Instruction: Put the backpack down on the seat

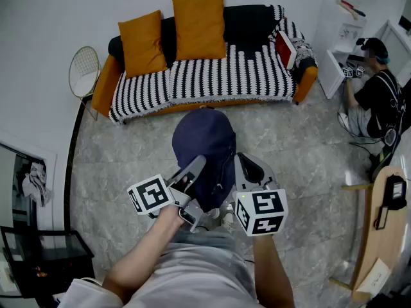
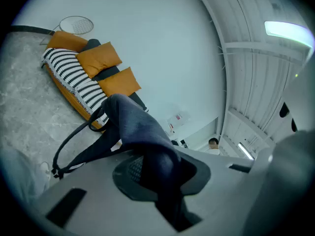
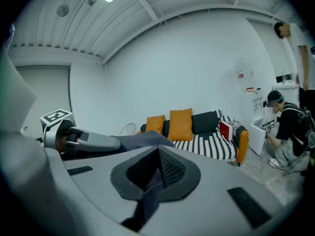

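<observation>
head view, soft navy backpack [image 1: 204, 147] (rounded), striped sofa [image 1: 212, 76]

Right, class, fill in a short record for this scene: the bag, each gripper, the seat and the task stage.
Item: dark navy fabric backpack, held up off the grey marbled floor
Left gripper: shut on the backpack's fabric
Right gripper: shut on the backpack's fabric
Seat: black-and-white striped sofa, two orange square cushions at its back
Stage: backpack not yet on the seat
</observation>
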The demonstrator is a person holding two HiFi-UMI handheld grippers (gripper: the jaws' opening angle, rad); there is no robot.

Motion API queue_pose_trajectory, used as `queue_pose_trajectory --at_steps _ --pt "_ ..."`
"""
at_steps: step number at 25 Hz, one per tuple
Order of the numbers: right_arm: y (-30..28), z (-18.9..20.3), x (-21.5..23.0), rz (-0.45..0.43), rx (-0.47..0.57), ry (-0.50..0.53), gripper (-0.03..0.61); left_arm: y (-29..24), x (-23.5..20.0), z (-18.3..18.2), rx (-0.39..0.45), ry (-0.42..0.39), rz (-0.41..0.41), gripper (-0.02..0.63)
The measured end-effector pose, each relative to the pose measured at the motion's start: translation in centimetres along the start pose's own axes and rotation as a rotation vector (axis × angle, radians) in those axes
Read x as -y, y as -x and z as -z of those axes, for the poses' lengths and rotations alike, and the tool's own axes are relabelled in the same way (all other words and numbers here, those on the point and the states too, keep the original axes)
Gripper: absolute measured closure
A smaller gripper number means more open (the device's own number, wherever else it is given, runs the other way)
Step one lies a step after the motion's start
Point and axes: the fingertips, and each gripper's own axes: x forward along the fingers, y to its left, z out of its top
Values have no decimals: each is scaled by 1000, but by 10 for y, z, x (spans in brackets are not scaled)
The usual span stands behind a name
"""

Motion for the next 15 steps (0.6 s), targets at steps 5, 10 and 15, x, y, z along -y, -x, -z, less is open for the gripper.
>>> queue_pose_trajectory --at_steps 5,10,15 --pt "-7 -5 -2 3 9 6 577 -1 -5 -4 -10 -2 2 554" --pt "-15 -9 -5 9 12 16 577 -2 -13 -12 -7 12 11 554" --pt "-26 -14 -10 19 4 43 577 -9 -15 -25 -8 17 37 554"
